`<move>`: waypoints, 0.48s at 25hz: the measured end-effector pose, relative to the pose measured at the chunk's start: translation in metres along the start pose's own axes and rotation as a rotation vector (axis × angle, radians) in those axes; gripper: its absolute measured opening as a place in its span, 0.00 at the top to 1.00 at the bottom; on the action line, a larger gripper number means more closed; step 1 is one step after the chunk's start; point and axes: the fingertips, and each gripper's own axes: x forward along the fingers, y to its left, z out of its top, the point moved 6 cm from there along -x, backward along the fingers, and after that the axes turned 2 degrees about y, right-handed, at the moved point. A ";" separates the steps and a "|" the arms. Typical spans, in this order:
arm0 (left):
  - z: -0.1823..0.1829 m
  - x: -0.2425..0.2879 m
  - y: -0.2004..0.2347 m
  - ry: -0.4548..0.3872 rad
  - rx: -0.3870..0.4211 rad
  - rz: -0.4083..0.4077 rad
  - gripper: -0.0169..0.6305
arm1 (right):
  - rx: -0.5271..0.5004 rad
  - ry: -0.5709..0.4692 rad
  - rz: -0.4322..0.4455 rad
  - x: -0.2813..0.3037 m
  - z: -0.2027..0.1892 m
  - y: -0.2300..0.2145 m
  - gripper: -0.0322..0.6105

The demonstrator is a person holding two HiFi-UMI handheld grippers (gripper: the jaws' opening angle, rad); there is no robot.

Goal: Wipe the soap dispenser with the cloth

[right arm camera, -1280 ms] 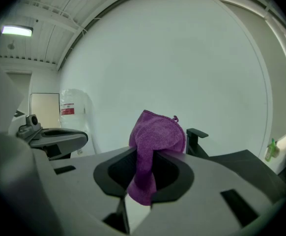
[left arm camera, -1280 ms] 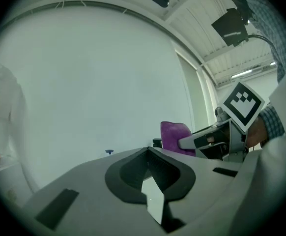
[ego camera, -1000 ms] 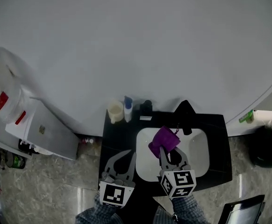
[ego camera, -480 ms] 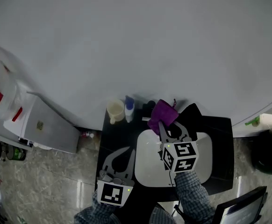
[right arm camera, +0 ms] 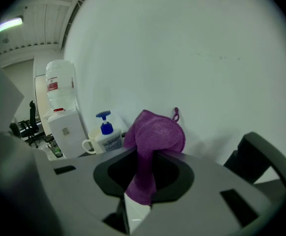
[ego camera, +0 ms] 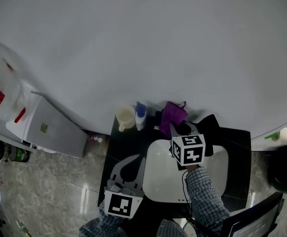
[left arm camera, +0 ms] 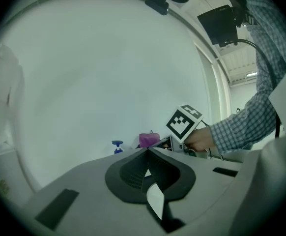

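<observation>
Right tool [right arm camera: 145, 154]: jaws clamped tight on the purple cloth [right arm camera: 155, 134]. One tail is pinched deep in the throat and the rest bunches into a wad ahead of the tips. The hanging loop sticks up at the top.

Left tool [left arm camera: 147, 152]: jaws together, nothing between them. It sits low at the front left of the bench [ego camera: 116, 147], well away from the action.

The soap dispenser [right arm camera: 106, 135] is a white bottle with a blue pump. It stands upright at the back of the bench against the wall, just right of the mug [right arm camera: 90, 143]. In the head view the cloth wad is near it on its right, above the back rim of the basin [ego camera: 158, 177]. I see no contact yet. Something dark stands between the two and I can't identify it. The tap [ego camera: 210, 125] is further right.

Step in hand, as I read it: bring the cloth onto the bottle and start wiping.

Suggestions:
- Swing the right tool left and put the wad, not the jaw tips, on the bottle body.
- Keep side pressure light. The bottle looks light and is free-standing, so it could tip or slide into the mug.
- Bring the left tool up to steady it at the shoulder or pump, or wipe toward the wall so the wall backs it.
- Stroke top to bottom, then work round the sides.
- Keep the loose loop clear of the pump spout.
</observation>
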 end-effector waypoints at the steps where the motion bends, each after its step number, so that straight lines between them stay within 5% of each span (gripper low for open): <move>1: -0.001 0.002 0.000 -0.001 -0.001 0.001 0.97 | 0.009 0.015 -0.005 0.004 -0.007 -0.003 0.83; 12: -0.008 0.010 0.002 0.016 0.006 0.000 0.97 | 0.073 0.193 -0.042 0.042 -0.075 -0.018 0.83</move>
